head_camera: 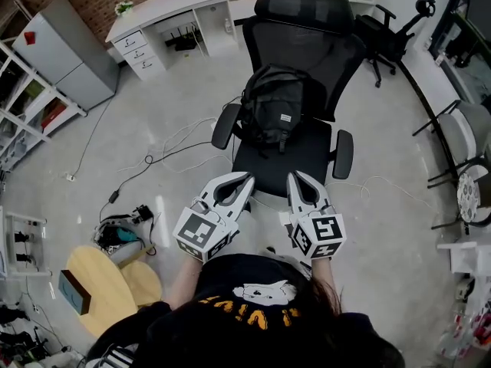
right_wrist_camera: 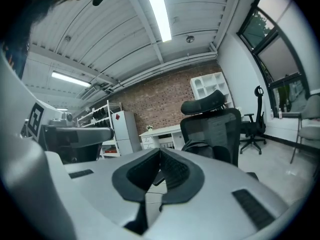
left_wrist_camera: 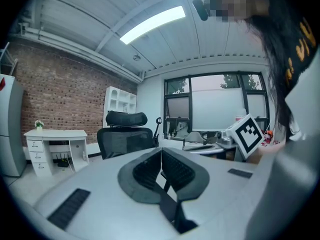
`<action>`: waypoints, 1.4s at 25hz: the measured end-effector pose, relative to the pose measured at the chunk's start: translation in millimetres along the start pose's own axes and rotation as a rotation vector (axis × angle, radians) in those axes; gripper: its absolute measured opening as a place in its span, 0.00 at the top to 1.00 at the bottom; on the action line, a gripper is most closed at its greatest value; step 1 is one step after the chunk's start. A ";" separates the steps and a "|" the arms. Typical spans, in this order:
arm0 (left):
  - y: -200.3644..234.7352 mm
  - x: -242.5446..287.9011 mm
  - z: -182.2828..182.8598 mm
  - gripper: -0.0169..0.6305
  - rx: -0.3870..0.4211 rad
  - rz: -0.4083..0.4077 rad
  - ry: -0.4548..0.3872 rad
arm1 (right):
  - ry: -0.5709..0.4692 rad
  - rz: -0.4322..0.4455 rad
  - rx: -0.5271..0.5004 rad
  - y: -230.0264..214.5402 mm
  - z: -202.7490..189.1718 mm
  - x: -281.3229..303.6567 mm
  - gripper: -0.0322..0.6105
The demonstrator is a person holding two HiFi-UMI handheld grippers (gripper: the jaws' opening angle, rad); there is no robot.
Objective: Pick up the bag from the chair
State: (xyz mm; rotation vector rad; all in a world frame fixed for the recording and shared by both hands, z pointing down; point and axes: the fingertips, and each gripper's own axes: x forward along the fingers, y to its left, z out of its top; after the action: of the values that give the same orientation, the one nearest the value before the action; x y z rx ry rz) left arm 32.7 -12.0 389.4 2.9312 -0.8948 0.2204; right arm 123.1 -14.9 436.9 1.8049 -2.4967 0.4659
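One bag lies beyond left tool and right tool.

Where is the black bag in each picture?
Head view: the bag is upper middle, on the chair.
Left gripper view: not in it; the seat is hidden.
Right gripper view: just right of centre, in front of the chair back.
Shared landmark: the headrest.
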 end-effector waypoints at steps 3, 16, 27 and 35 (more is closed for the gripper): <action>28.8 15.2 -1.5 0.96 -0.007 -0.010 0.004 | 0.015 -0.017 -0.018 -9.2 5.1 28.9 0.95; 175.0 87.7 -4.6 0.96 -0.013 -0.120 0.033 | 0.068 -0.171 -0.065 -65.7 20.4 183.5 0.95; 236.7 124.9 -22.6 0.96 -0.035 -0.216 0.070 | 0.208 -0.225 -0.145 -145.5 -1.3 272.2 0.94; 247.2 137.3 -33.9 0.96 -0.069 -0.229 0.099 | 0.365 -0.183 -0.235 -206.9 -18.7 325.1 0.94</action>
State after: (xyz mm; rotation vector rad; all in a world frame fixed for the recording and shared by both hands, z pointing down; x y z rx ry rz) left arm 3.0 -288.7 450.3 2.8965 -0.5363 0.3091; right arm 206.3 -369.4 564.3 1.6642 -2.0313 0.4269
